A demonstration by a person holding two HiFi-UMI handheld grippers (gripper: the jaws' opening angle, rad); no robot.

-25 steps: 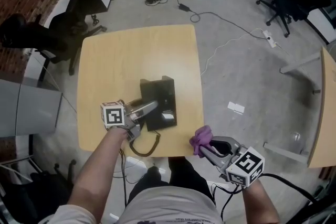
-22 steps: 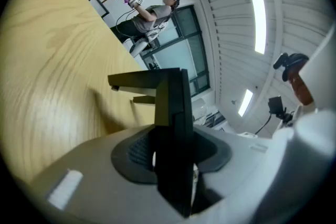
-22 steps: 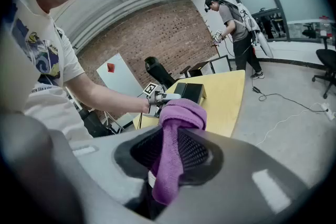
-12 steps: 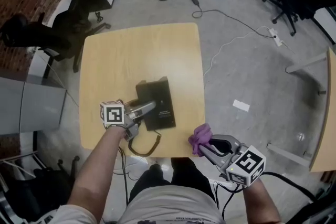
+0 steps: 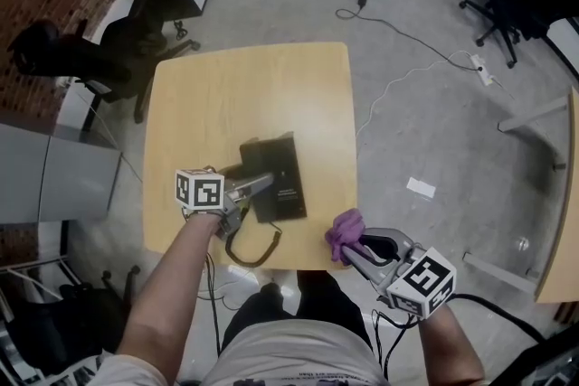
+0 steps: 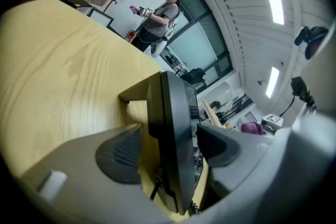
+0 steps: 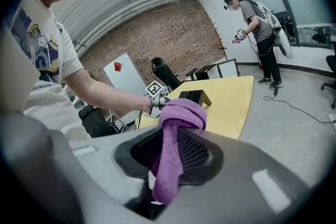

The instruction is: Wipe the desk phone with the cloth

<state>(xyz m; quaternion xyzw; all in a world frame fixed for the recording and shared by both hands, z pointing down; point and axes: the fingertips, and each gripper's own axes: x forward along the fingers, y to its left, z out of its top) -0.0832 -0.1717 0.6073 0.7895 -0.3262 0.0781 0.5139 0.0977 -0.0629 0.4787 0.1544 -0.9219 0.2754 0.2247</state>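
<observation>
The desk phone (image 5: pixel 274 174) lay on the near half of the wooden table (image 5: pixel 244 86), dark and flat, with its coiled cord (image 5: pixel 254 254) hanging over the near edge. The left tool (image 5: pixel 263 183) was at the near left side of the phone. Its jaws had just been opening and stood wide apart. In the left gripper view the edge of the phone was between them, but neither pad seemed to press on it, so I judged that the phone rested on the table by itself.

The right tool (image 5: pixel 354 246) was pressed together on the purple cloth (image 5: pixel 343 230), which was bunched above the jaws and hung down between them. This tool was held off the near right corner of the table, apart from the phone, so the cloth touched nothing there.

In my judgement the wiping itself was not yet begun; the moment belonged to the preparing step, with the phone placed and the cloth ready.

The next move probably called for the right tool to bring the cloth over the top face of the phone, lower it until the fabric touched, and then sweep across it. The phone looked light and could slide on the smooth wood, so the left tool might need to brace its edge during the strokes. The cord near the edge was better avoided.
</observation>
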